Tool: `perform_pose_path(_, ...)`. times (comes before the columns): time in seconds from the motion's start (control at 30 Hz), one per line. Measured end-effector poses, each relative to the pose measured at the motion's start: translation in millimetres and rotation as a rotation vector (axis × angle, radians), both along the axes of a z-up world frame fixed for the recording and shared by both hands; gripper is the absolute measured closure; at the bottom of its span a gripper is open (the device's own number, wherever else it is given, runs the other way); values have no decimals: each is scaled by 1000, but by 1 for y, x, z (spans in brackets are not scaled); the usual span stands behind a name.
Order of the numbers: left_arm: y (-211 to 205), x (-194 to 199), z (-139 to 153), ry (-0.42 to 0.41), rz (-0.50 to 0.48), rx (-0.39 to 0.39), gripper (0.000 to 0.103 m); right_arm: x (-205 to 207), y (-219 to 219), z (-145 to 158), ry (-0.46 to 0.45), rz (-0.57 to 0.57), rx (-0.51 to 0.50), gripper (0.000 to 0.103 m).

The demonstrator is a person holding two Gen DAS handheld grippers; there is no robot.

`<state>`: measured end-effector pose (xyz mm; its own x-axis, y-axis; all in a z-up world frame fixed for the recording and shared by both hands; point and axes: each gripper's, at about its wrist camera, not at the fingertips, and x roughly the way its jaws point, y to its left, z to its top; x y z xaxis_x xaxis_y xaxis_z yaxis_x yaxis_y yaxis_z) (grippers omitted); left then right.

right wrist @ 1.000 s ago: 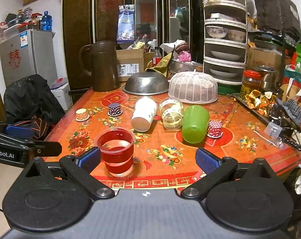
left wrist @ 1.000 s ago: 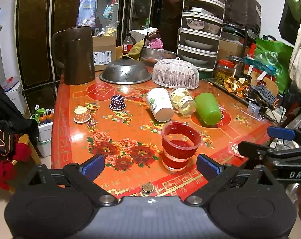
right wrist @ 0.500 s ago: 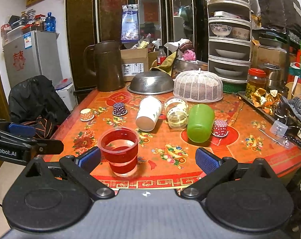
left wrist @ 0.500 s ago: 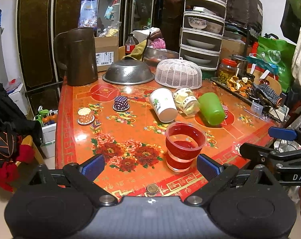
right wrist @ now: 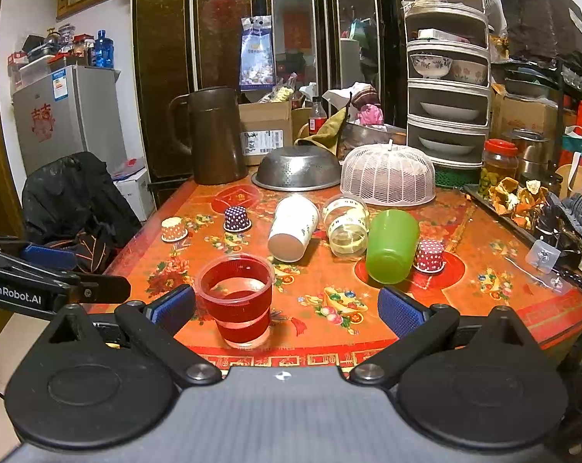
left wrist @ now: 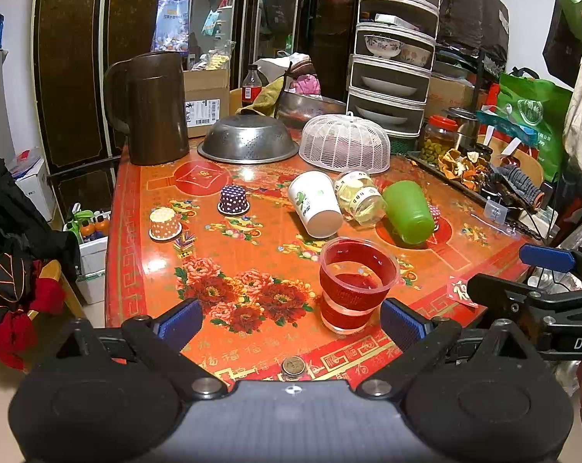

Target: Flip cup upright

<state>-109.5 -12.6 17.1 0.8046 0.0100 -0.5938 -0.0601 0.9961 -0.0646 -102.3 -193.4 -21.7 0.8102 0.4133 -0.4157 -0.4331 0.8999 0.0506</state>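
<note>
**Cups awaiting righting on the patterned table**

One red cup (left wrist: pixel 354 283) stands upright near the table (left wrist: pixel 144 239) front edge. The white paper cup (left wrist: pixel 314 205), clear jar (left wrist: pixel 360 197) and green cup (left wrist: pixel 408 212) lie tipped together mid-table. Left gripper (left wrist: pixel 290 318) and right gripper (right wrist: pixel 287 310) hover spread wide, empty. Legible: "GenRobot.AI".

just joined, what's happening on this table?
Nothing is gripped. The left gripper and right gripper both hover open at the near table edge. The red cup already stands upright between them. Behind it, the white paper cup, clear jar and green cup lie on their sides.
</note>
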Motion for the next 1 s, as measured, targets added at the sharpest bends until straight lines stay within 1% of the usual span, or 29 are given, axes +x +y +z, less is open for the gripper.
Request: perform_pose_path(1.0,-1,1,0,-2,2,-1,3,-1,0,0,-14,15,10,1)
